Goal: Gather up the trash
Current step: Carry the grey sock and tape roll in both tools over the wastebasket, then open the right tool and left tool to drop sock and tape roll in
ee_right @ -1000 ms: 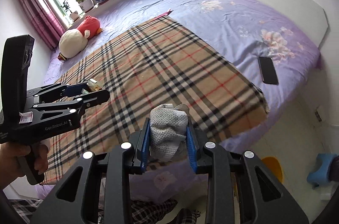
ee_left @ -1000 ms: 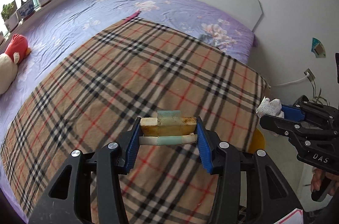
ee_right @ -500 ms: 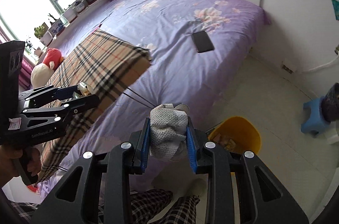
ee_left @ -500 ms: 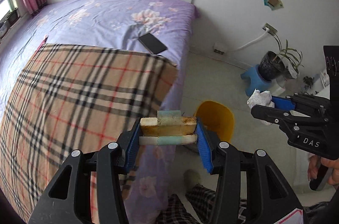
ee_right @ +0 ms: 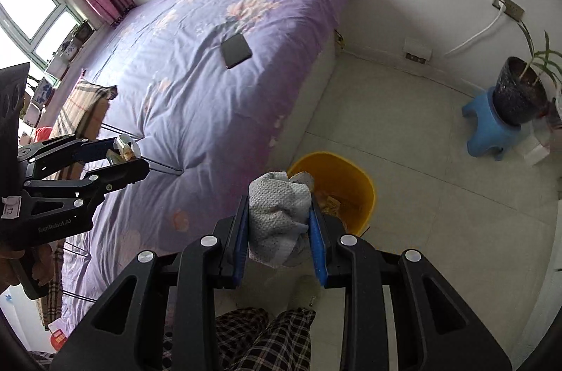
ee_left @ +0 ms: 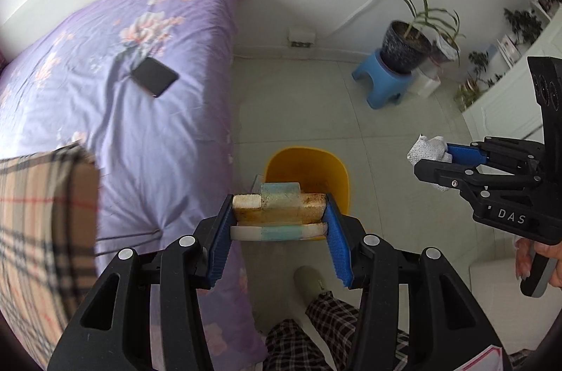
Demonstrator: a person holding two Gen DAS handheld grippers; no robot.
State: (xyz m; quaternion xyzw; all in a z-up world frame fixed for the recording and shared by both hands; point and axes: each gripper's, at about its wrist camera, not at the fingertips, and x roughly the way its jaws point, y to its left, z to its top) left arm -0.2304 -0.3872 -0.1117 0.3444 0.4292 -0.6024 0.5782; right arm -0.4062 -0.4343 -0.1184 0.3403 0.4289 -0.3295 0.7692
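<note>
Now my left gripper [ee_left: 279, 223] clenches a stained wrapper [ee_left: 277, 207], my right gripper [ee_right: 279, 227] a crumpled tissue [ee_right: 277, 216]; next, position both over the yellow bin [ee_right: 351, 174] and release.

A home bedroom is shown: a bed [ee_right: 210, 62] spread with purple floral bedding, curtained window [ee_right: 31, 2], potted plant [ee_right: 520, 90] on tiled floor [ee_right: 404, 125].
</note>
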